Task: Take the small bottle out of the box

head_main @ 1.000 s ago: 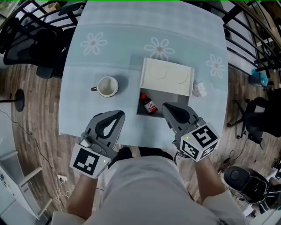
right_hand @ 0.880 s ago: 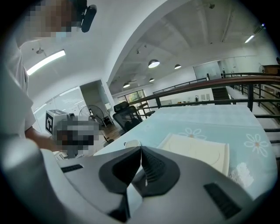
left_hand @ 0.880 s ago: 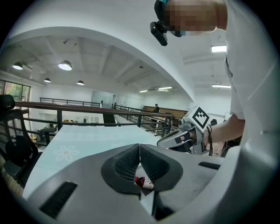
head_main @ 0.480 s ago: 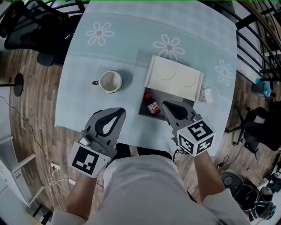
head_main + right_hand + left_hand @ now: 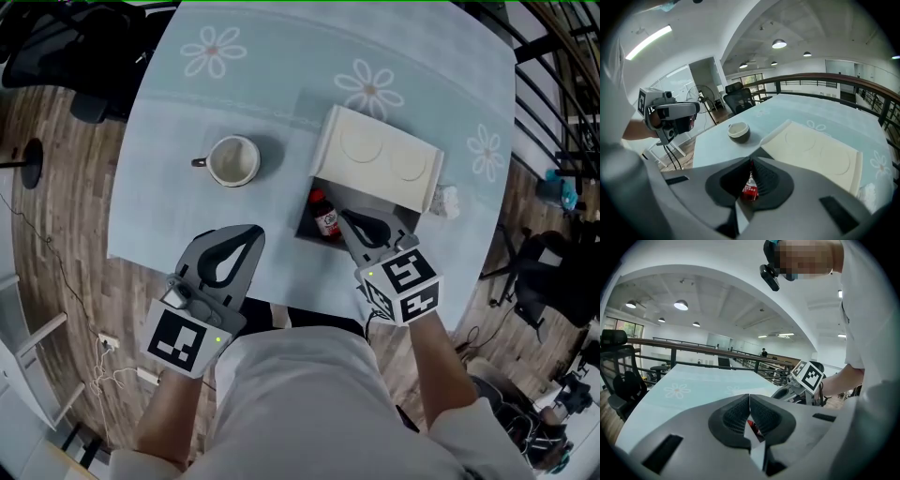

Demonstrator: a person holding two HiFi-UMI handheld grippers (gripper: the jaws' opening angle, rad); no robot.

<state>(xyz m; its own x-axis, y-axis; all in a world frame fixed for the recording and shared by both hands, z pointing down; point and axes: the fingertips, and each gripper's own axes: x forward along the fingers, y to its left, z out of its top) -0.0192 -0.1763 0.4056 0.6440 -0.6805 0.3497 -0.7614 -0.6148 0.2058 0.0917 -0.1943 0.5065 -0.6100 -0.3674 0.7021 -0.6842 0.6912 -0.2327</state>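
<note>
One small bottle is lying inside the one open box, which is sitting on the table near one cup. Of the two grippers, the left gripper and the right gripper are both clenched on nothing. The right one is pointing just beside the bottle. The right gripper view is showing the cup and the lid, while the left gripper view is showing the other gripper's marker cube instead.

Box top open, lid behind, cup left
</note>
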